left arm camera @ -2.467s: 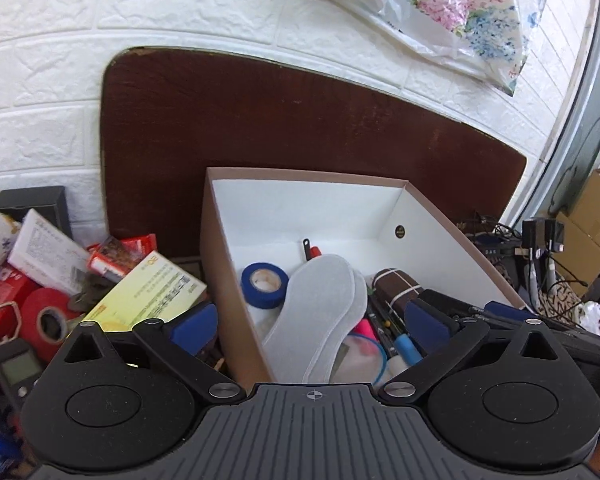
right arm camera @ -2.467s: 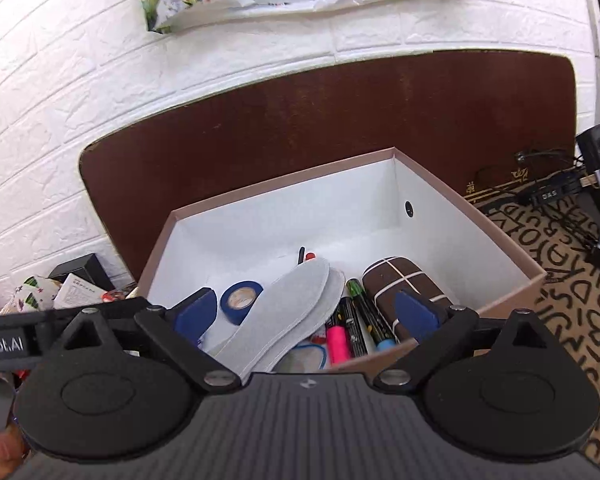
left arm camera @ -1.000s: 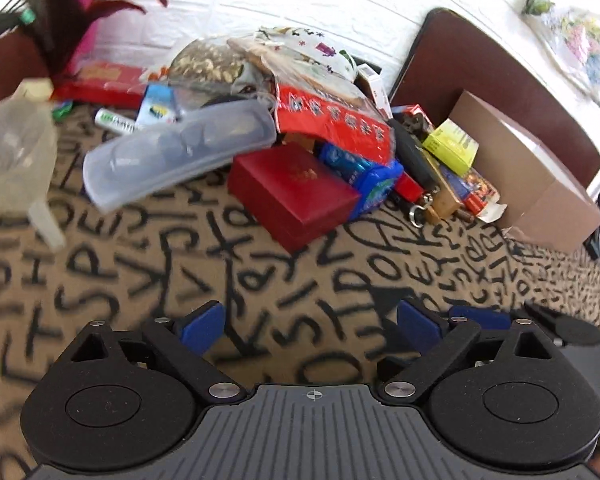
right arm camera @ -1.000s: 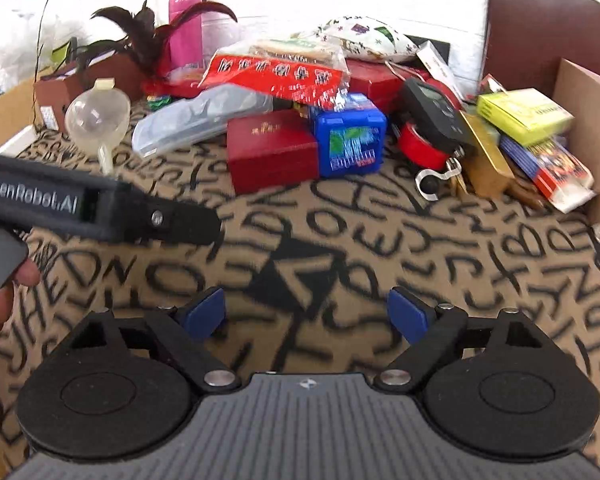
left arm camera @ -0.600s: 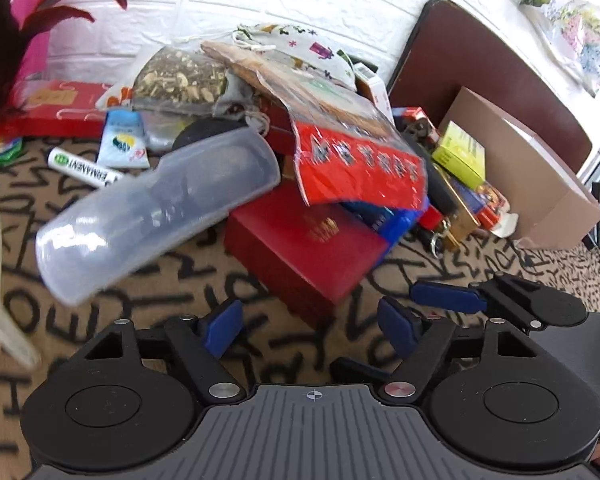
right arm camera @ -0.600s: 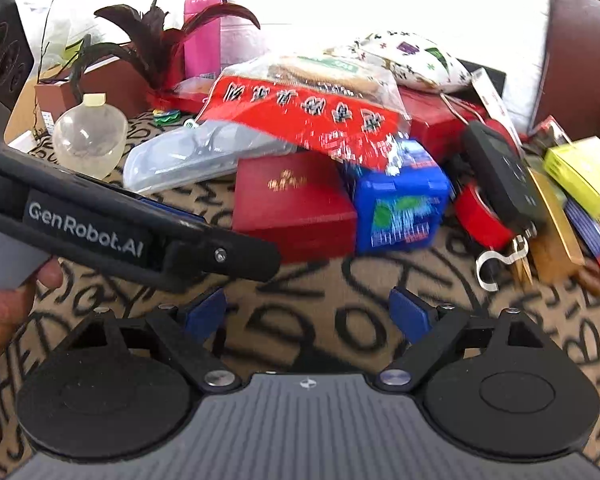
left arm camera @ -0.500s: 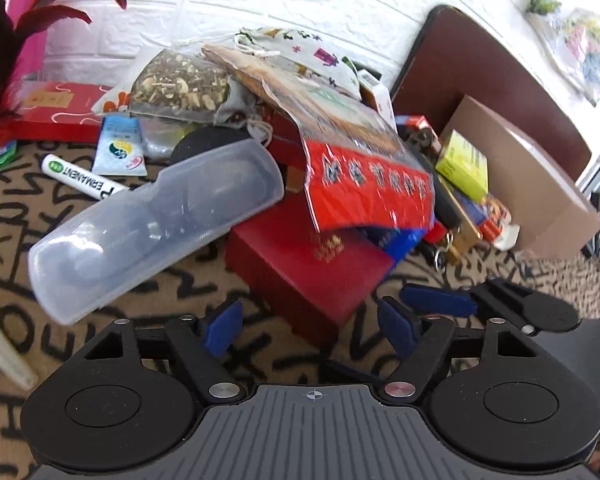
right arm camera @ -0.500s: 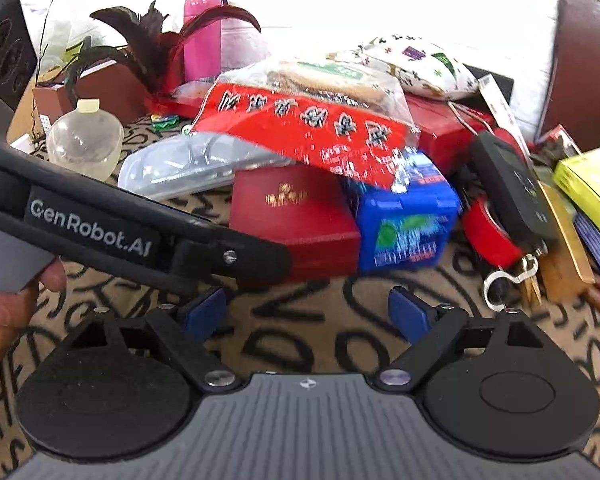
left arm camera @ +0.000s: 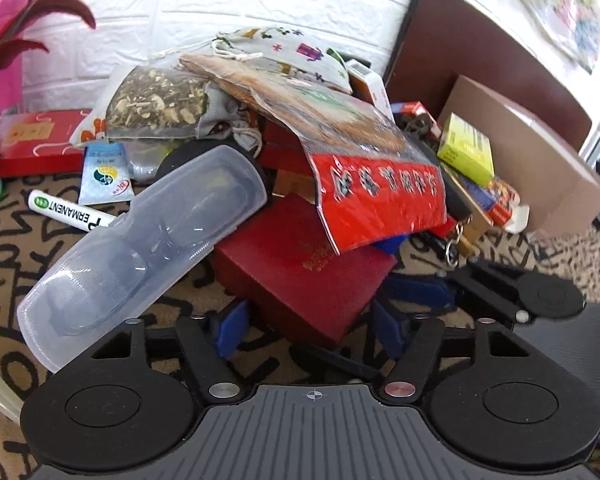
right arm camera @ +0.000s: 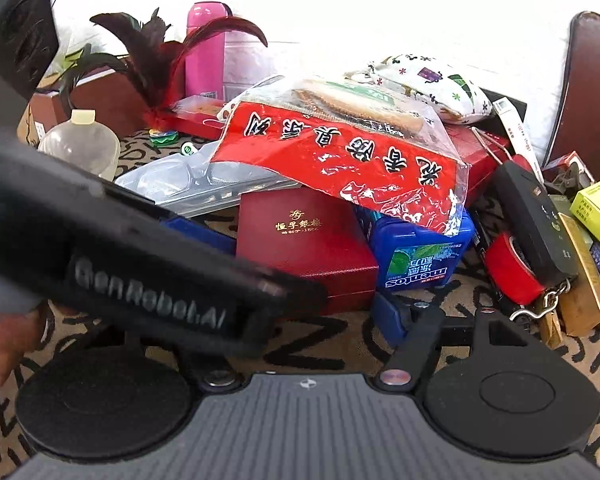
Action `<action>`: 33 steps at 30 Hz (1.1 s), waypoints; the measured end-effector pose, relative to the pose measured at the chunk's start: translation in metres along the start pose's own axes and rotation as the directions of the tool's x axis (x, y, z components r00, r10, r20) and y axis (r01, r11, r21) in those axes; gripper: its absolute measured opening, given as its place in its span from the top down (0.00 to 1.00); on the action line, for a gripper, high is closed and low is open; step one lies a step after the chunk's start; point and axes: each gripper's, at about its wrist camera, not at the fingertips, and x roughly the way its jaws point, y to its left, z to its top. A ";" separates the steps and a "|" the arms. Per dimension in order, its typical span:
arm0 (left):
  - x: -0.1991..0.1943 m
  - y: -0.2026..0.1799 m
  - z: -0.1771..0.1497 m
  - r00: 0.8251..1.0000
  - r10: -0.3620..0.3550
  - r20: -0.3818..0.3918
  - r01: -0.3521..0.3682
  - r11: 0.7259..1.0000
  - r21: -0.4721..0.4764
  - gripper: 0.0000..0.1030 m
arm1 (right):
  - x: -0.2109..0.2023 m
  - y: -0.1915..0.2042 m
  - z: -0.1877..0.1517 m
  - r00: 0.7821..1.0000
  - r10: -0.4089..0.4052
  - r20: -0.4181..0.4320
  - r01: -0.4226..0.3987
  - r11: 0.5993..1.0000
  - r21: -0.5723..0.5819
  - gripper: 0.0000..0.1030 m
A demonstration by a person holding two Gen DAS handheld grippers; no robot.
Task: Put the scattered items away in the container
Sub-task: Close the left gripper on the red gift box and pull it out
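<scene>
Left wrist view
Left gripper [left arm camera: 306, 326]: spread wide, its blue pads flanking the near corner of the dark red box [left arm camera: 300, 264], not pinching it.
Red box: lay on the letter-patterned cloth [left arm camera: 16, 240], under the red snack bag [left arm camera: 364, 184].
Clear case [left arm camera: 140, 248]: leaned against the box's left side.
Cardboard container [left arm camera: 540, 160]: stood far right, well apart.

Right wrist view
Right gripper [right arm camera: 300, 312]: right pad [right arm camera: 388, 320] visible near the blue mint box [right arm camera: 420, 256]; left pad hidden behind the other tool, so its spread could not be told.
Left gripper: crossed the left foreground, one blue pad touching the red box's left edge.
Red tape roll [right arm camera: 512, 268]: right of the mint box.
</scene>
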 end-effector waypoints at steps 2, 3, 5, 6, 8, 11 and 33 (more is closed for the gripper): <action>-0.001 -0.001 0.000 1.000 0.006 -0.005 -0.006 1.000 -0.011 0.29 | -0.001 0.001 0.001 1.000 -0.007 -0.003 0.007 1.000 -0.009 0.28; -0.001 -0.003 0.000 1.000 0.009 -0.009 -0.009 1.000 -0.010 0.29 | -0.002 0.002 0.001 1.000 -0.010 -0.004 0.010 1.000 -0.009 0.28; -0.003 -0.006 -0.001 1.000 0.012 -0.023 -0.012 1.000 -0.001 0.30 | -0.005 0.003 -0.001 1.000 -0.011 -0.006 0.011 1.000 -0.008 0.28; -0.005 -0.008 -0.002 0.999 0.011 -0.030 -0.011 1.000 0.003 0.30 | -0.008 0.004 -0.002 1.000 -0.010 -0.007 0.010 1.000 -0.012 0.28; -0.009 -0.012 -0.007 0.999 0.008 -0.041 -0.008 1.000 0.011 0.30 | -0.016 0.007 -0.007 1.000 -0.007 -0.010 0.007 1.000 -0.021 0.28; -0.017 -0.023 -0.018 0.999 0.006 -0.050 -0.005 1.000 0.017 0.30 | -0.031 0.008 -0.017 1.000 0.006 -0.018 -0.007 1.000 -0.023 0.28; -0.071 -0.157 -0.116 0.991 -0.037 -0.126 0.054 0.990 0.128 0.32 | -0.179 -0.006 -0.122 1.000 -0.001 -0.005 0.001 1.000 0.019 0.28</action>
